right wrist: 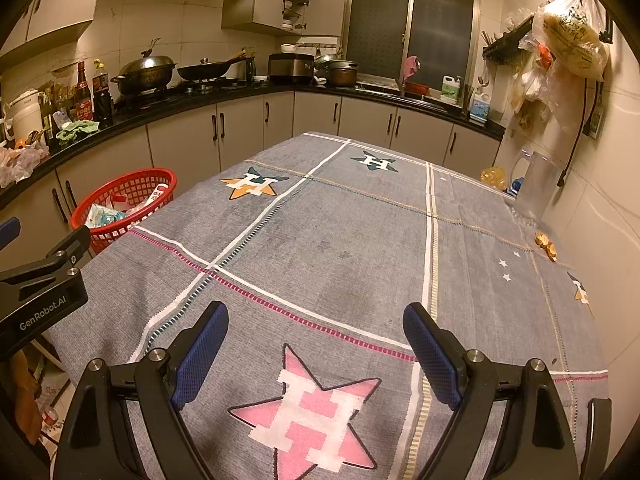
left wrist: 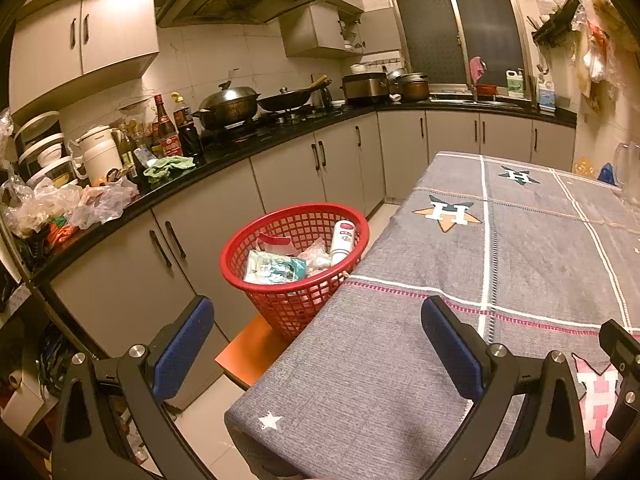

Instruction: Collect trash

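Red plastic lattice basket [left wrist: 294, 264] stands on an orange stool [left wrist: 250, 354] just beside the left edge of the bench [left wrist: 400, 380], between it and the kitchen cabinets. Inside the basket: a white bottle with red label [left wrist: 343, 241] leaning upright against the far wall, a teal-and-white wrapper [left wrist: 272, 268], crumpled clear plastic [left wrist: 316, 258], a red-and-white packet [left wrist: 274, 240]. The trash sits in the basket.

Bench covered by a grey cloth with white grid lines and star-and-H patches; pink star [right wrist: 308, 408] nearest the right gripper, orange star [left wrist: 446, 213] further off.

Left gripper [left wrist: 318, 340]: blue-padded fingers spread wide, nothing between them; it hangs over the bench's near-left corner, facing the basket.

Right gripper [right wrist: 316, 344]: fingers likewise spread apart and empty, above the cloth over the pink star. The left gripper's black body shows at the left edge of the right wrist view.

Far right of the bench, by the wall: a clear plastic jug [right wrist: 536, 186], a yellow crumpled wrapper [right wrist: 493, 176] and a blue object beside it, small golden scraps [right wrist: 546, 245] on the cloth nearer in.

Black counter behind holds a lidded wok [left wrist: 230, 106], sauce bottles [left wrist: 166, 128], a green rag [left wrist: 168, 168], loose plastic bags [left wrist: 80, 202]
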Demonstrator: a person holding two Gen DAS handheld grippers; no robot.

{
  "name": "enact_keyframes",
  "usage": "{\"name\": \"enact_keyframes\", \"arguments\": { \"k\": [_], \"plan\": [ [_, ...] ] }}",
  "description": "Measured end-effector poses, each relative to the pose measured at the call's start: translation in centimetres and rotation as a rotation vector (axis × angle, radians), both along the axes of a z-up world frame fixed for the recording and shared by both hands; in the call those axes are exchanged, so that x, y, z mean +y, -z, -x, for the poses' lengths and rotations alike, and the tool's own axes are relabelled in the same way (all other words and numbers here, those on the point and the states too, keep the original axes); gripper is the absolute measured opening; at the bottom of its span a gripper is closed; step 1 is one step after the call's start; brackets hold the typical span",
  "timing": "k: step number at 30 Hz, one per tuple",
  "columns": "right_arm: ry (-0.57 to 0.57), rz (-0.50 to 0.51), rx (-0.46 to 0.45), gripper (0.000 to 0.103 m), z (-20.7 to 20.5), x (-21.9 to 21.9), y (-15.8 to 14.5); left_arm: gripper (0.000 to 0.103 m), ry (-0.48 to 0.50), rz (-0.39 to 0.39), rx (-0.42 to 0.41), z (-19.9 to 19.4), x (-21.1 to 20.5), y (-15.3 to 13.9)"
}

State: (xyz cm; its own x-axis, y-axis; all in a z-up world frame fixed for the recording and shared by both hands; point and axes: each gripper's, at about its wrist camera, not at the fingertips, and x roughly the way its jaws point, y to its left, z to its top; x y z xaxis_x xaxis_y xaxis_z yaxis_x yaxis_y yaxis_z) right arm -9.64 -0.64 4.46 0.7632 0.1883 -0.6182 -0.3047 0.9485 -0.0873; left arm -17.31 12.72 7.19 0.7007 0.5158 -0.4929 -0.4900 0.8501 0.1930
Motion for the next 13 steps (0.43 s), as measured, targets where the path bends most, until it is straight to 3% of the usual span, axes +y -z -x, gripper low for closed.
{"name": "enact_keyframes", "arguments": {
  "k": [9, 13],
  "plan": [
    [0.039, -0.018, 0.008, 0.092, 0.1, -1.4, -0.1, 0.103, 0.032, -0.049, 0.0, -0.3, -1.8, -0.4],
    [0.105, -0.033, 0.012, 0.092, -0.8, -3.7, -0.3, 0.103, 0.146, -0.023, 0.044, -1.9, -3.5, -0.7]
  ]
}}
